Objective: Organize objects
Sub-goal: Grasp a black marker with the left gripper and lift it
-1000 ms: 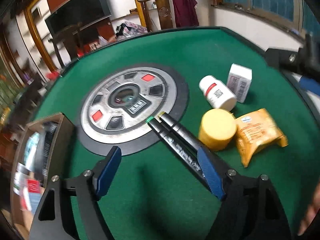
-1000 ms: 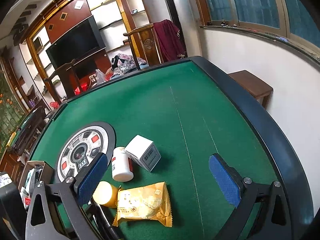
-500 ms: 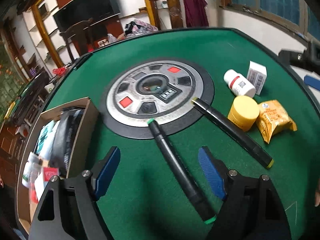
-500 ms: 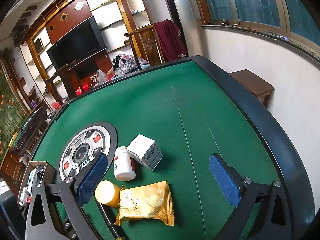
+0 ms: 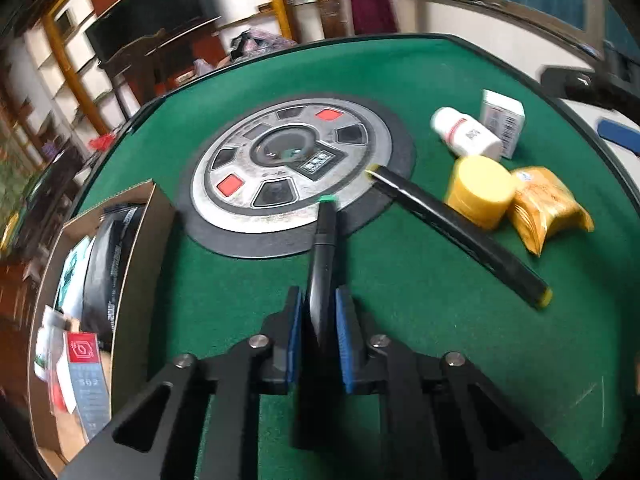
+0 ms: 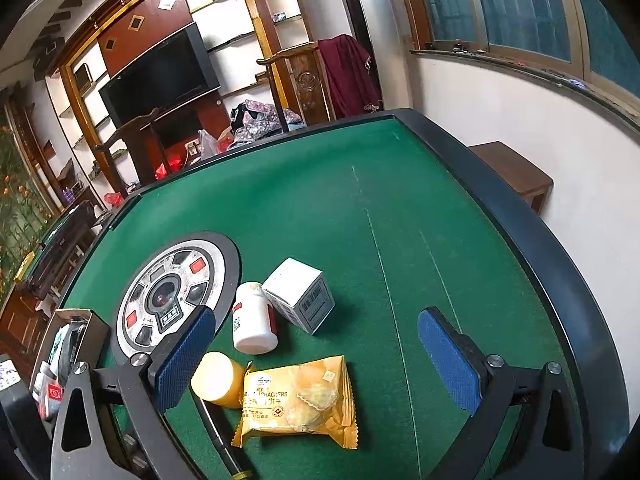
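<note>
My left gripper (image 5: pixel 318 312) is shut on a black marker with a green tip (image 5: pixel 325 240), which points up toward the round centre console (image 5: pixel 292 164). A second black marker with yellow ends (image 5: pixel 456 232) lies on the green felt to the right. Beyond it stand a yellow jar (image 5: pixel 480 190), a yellow cracker packet (image 5: pixel 548 208), a white pill bottle (image 5: pixel 466 136) and a white box (image 5: pixel 502 120). My right gripper (image 6: pixel 316 356) hangs open above the cracker packet (image 6: pixel 300 396), the yellow jar (image 6: pixel 218 378), the pill bottle (image 6: pixel 254 318) and the white box (image 6: pixel 300 294).
A cardboard box (image 5: pixel 132 256) holding several packets and a black item sits at the table's left edge, also the cardboard box (image 6: pixel 94 328) in the right wrist view. The table has a raised dark rim (image 6: pixel 520 220). Chairs and shelves stand beyond the far edge.
The left gripper's jaws closed on the green-tipped marker, which now points straight ahead between them. The yellow-ended marker has separated from it and lies alone. The right gripper stayed still.
</note>
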A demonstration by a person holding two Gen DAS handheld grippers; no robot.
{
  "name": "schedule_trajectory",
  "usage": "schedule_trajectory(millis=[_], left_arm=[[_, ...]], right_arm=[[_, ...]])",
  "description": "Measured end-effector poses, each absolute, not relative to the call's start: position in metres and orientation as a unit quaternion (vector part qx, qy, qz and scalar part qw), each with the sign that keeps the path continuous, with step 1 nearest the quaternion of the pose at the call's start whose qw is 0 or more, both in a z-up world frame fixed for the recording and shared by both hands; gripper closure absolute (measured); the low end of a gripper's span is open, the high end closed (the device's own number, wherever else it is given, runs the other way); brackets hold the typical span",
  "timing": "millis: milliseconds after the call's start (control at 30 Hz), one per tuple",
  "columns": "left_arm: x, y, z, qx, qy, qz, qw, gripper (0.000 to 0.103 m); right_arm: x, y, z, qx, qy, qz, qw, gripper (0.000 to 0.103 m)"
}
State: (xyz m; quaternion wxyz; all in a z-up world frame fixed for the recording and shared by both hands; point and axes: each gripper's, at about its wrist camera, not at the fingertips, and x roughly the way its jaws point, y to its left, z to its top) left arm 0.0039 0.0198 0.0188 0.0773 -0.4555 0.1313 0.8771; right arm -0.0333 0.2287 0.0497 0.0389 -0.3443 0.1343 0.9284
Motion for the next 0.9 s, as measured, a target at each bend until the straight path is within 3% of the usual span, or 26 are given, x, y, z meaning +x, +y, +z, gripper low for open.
schedule_trajectory(millis=[167, 567, 733, 900], left_arm=[[0.017, -0.005, 0.035, -0.451, 0.068, 0.882, 0.121, 0.089], [0.092, -0.093, 0.1, -0.359, -0.008, 0.922, 0.145, 0.089], [0.119, -0.125, 0.11, -0.338, -0.036, 0.927, 0.161, 0.089], [0.132, -0.144, 0.098, -0.342, -0.061, 0.921, 0.177, 0.089]], right_arm=[[-0.034, 0.226, 0.049, -0.341, 0.124, 0.931, 0.041, 0.0], [-0.024, 0.191, 0.042, -0.321, 0.017, 0.944, 0.073, 0.0], [0.002, 0.175, 0.065, -0.348, 0.079, 0.932, -0.064, 0.0], [-0.005, 0.132, 0.071, -0.413, 0.087, 0.887, -0.187, 0.0]])
